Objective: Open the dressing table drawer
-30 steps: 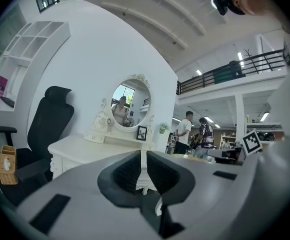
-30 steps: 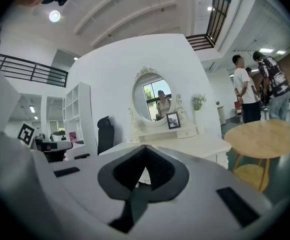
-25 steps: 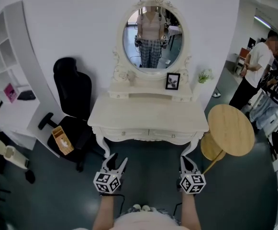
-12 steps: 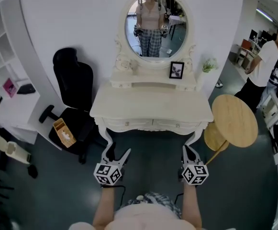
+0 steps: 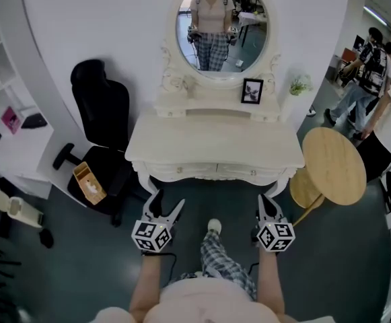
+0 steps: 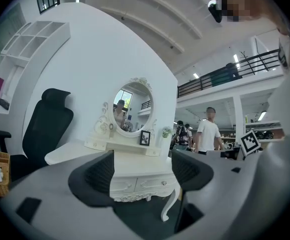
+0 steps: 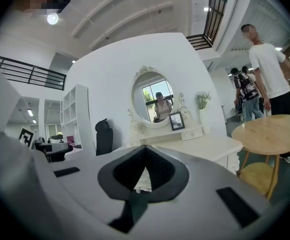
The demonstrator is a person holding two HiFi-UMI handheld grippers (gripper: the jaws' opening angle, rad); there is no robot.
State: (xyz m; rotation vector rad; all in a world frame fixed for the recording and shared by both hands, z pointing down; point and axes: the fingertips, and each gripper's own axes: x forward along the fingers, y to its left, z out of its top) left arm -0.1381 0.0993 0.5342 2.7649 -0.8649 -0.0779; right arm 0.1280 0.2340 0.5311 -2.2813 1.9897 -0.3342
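We've yet to reach the shut drawer [image 5: 180, 171]; our left gripper [image 5: 166, 207] has just been opening its jaws, empty; the right gripper [image 5: 266, 204] has them together, empty

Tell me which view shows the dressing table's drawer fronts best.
The left gripper view: the drawer fronts face it nearly head-on, both knobs visible. The head view sees them steeply from above, as a thin strip. In the right gripper view, the shut right gripper hides them.

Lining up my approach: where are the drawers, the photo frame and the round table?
drawers [image 5: 182, 171], head view, left drawer's front.
photo frame [image 5: 252, 91], head view, its middle.
round table [image 5: 334, 165], head view, bare top.
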